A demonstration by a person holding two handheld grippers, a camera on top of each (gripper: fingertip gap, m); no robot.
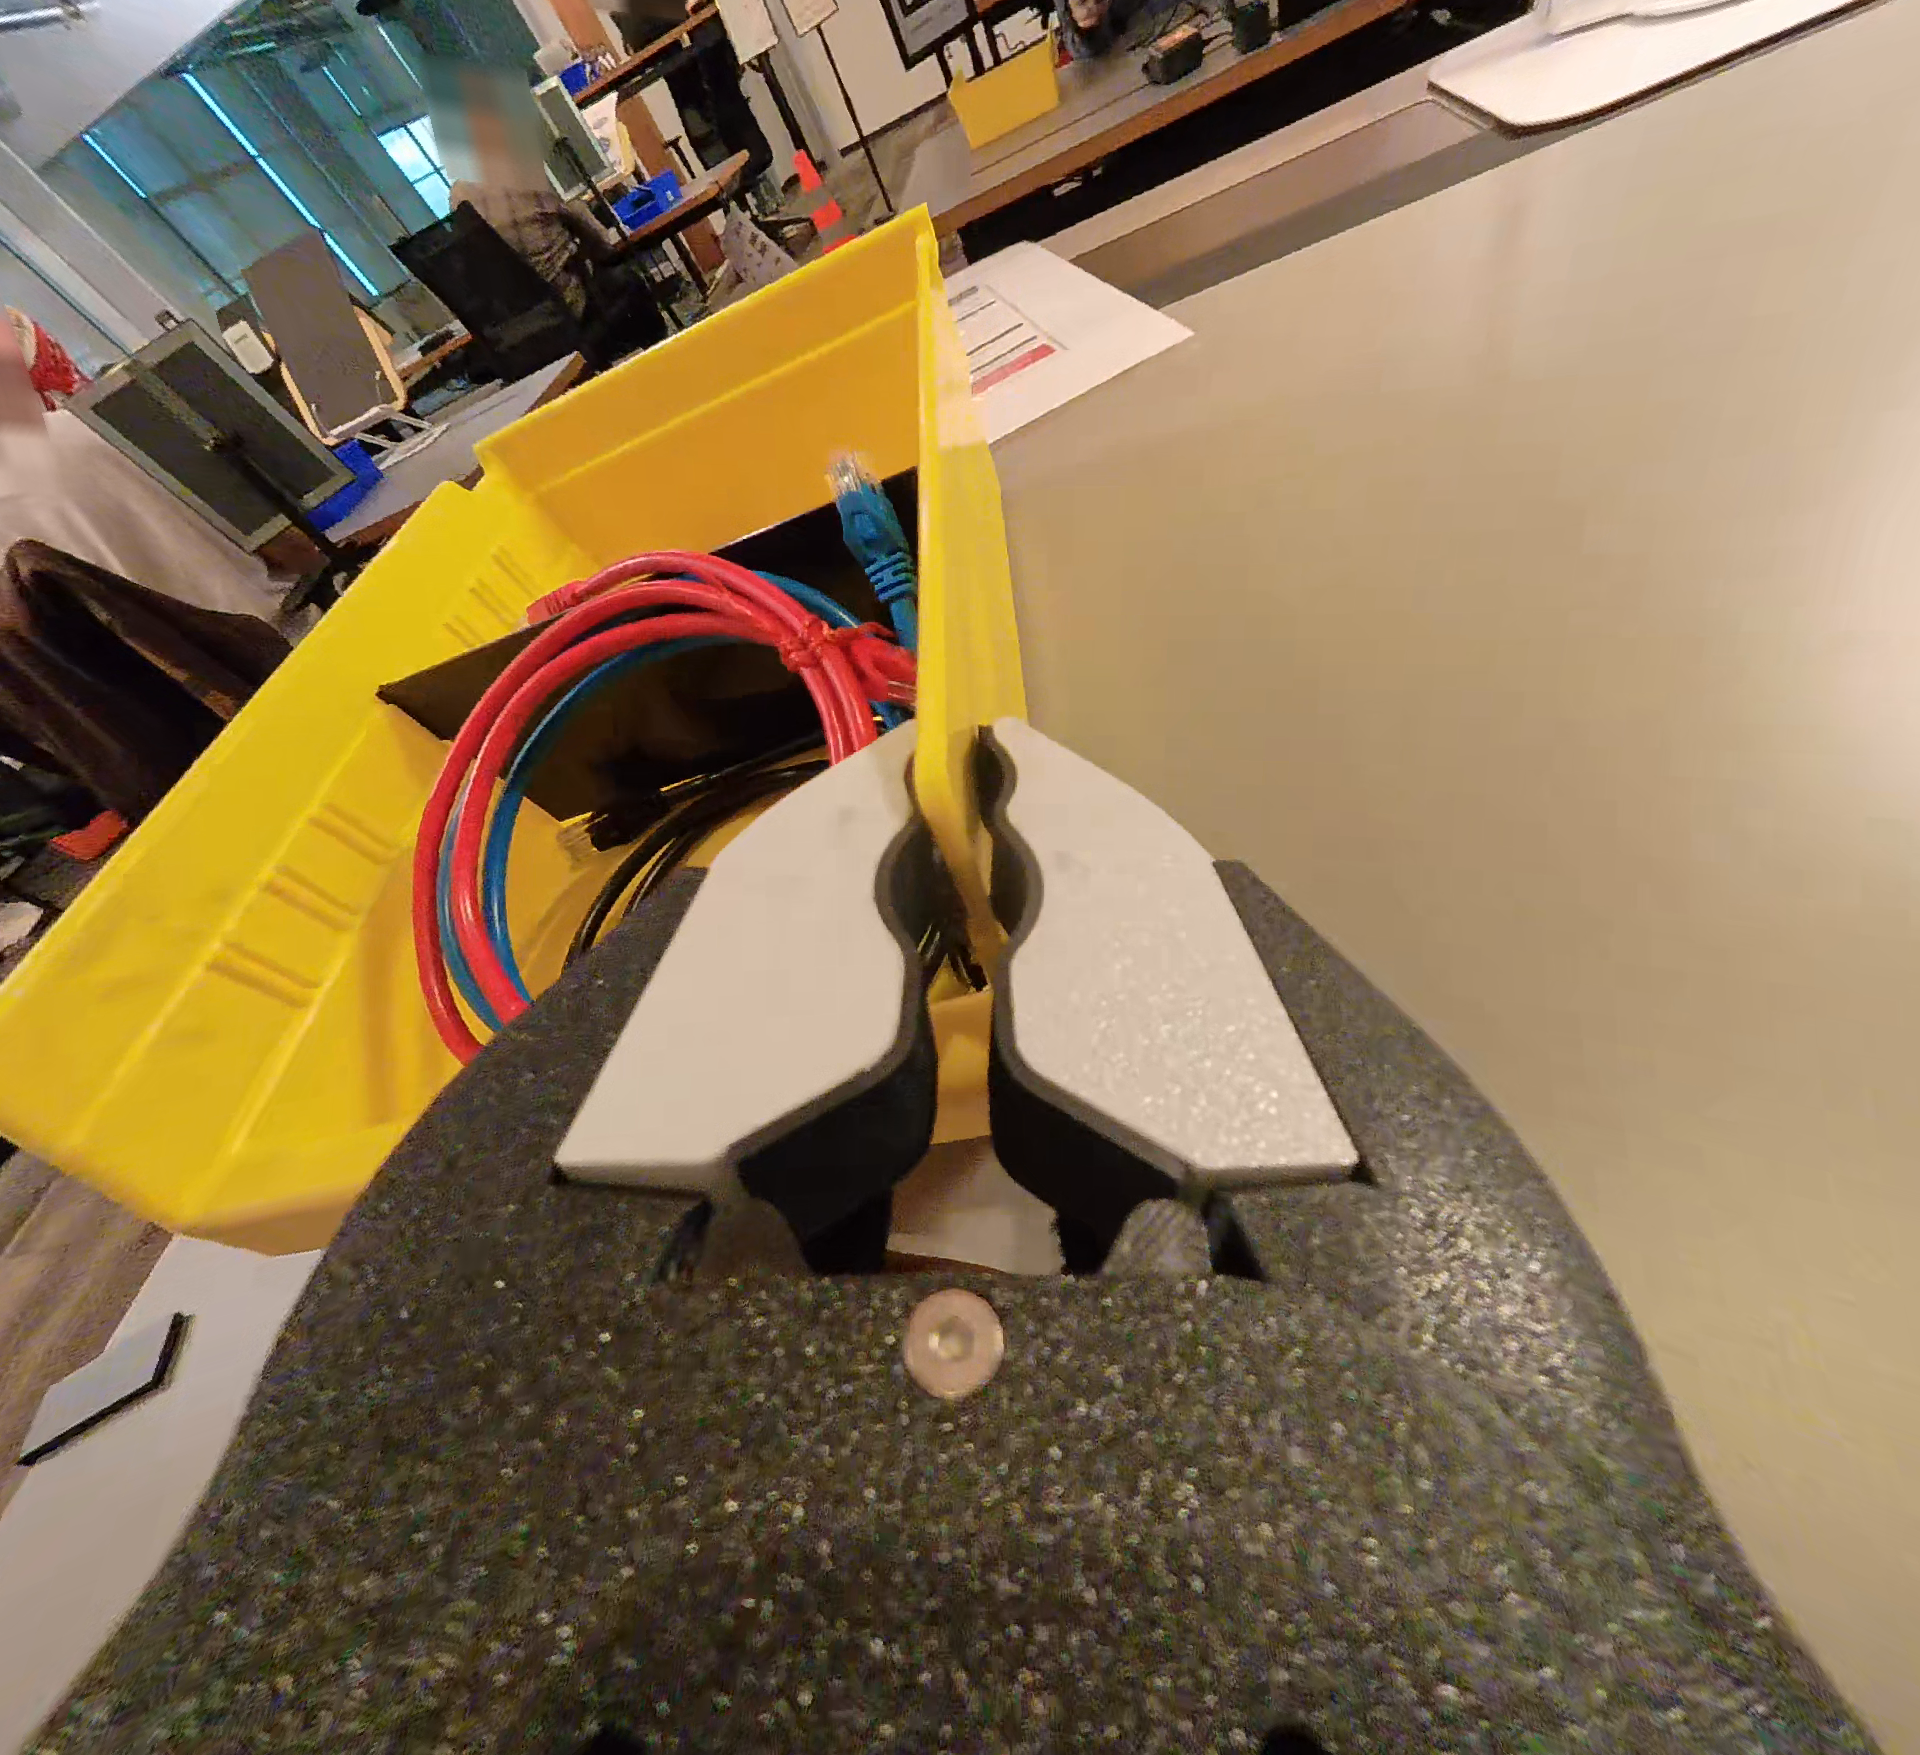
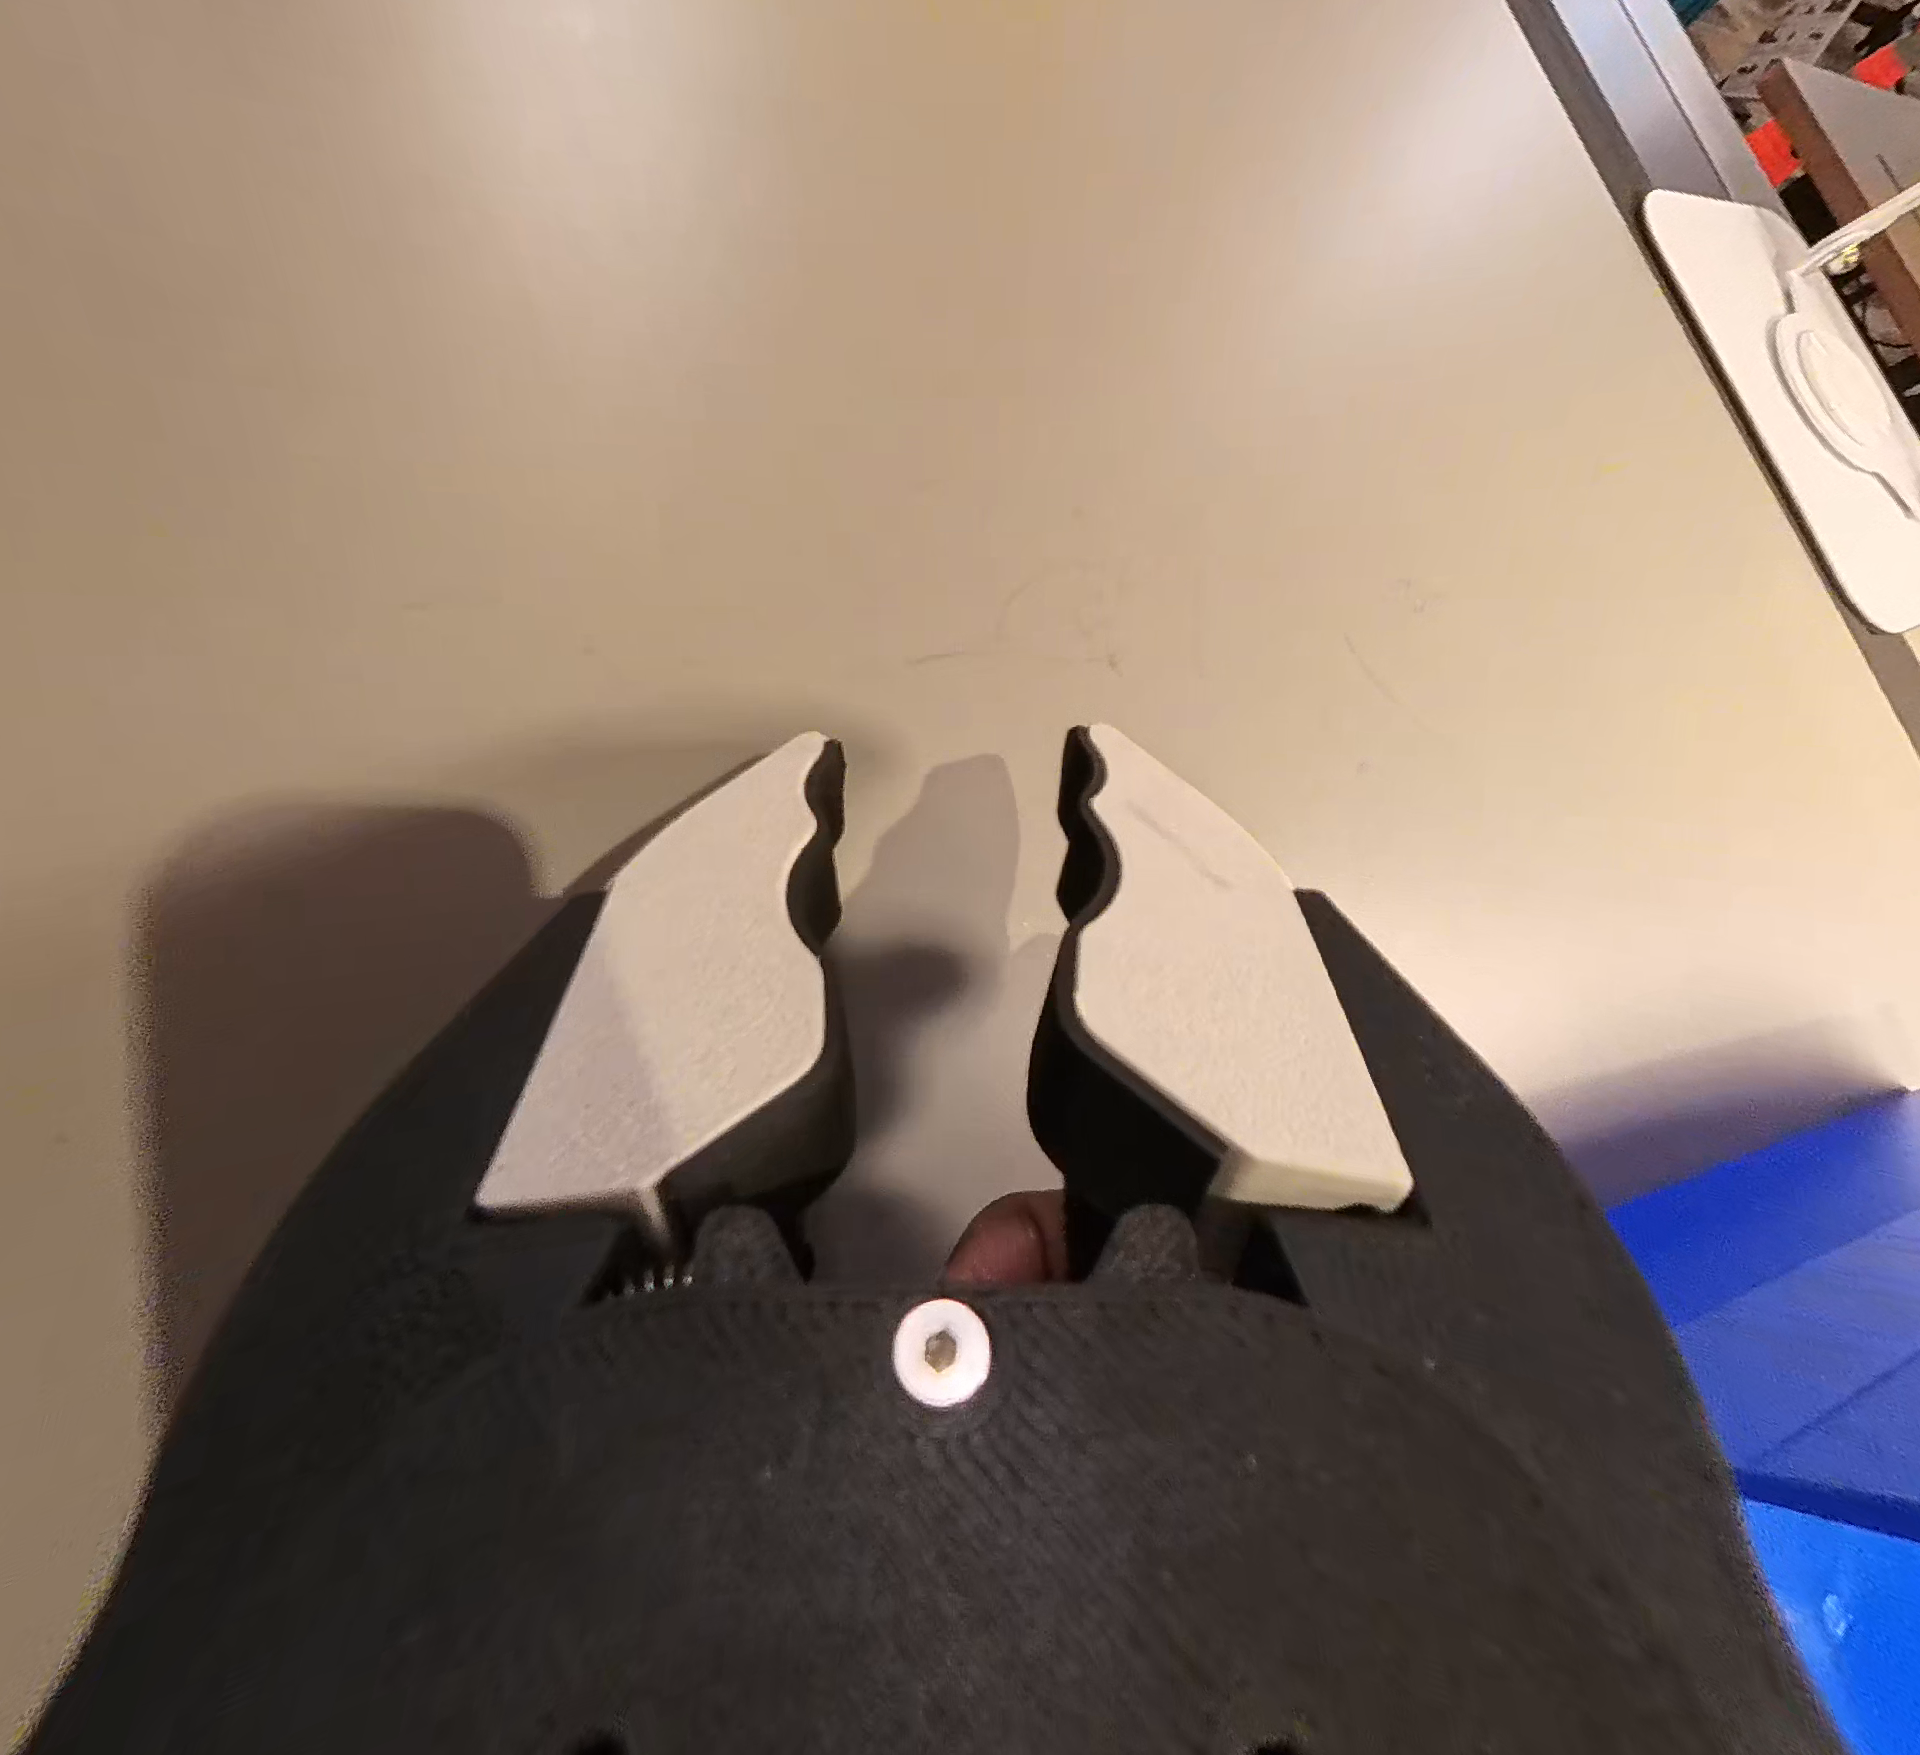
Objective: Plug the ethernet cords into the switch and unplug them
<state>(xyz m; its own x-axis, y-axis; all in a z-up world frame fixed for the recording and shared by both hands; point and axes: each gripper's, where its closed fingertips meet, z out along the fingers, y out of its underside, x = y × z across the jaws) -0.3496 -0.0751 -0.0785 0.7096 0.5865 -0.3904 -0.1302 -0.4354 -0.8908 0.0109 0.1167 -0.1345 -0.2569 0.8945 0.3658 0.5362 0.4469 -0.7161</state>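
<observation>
My left gripper [image 1: 951, 749] is shut on the right side wall of a yellow bin [image 1: 727, 396], which looks tilted, with its left part past the table edge. Inside the bin lie a coiled red ethernet cord [image 1: 457, 832], a blue ethernet cord [image 1: 883, 552] with its plug pointing up, a black cable [image 1: 665, 832] and a black flat box [image 1: 623, 718] that may be the switch. My right gripper [image 2: 951, 755] is open and empty, just above the bare beige table [image 2: 935, 303].
A white sheet of paper [image 1: 1049, 334] lies on the table behind the bin. A white lamp base [image 2: 1787, 396] stands at the table's far right edge. A blue surface [image 2: 1787, 1310] shows at the lower right. Other desks and seated people are far behind. Spacing between my two grippers at the tips: around 40 cm.
</observation>
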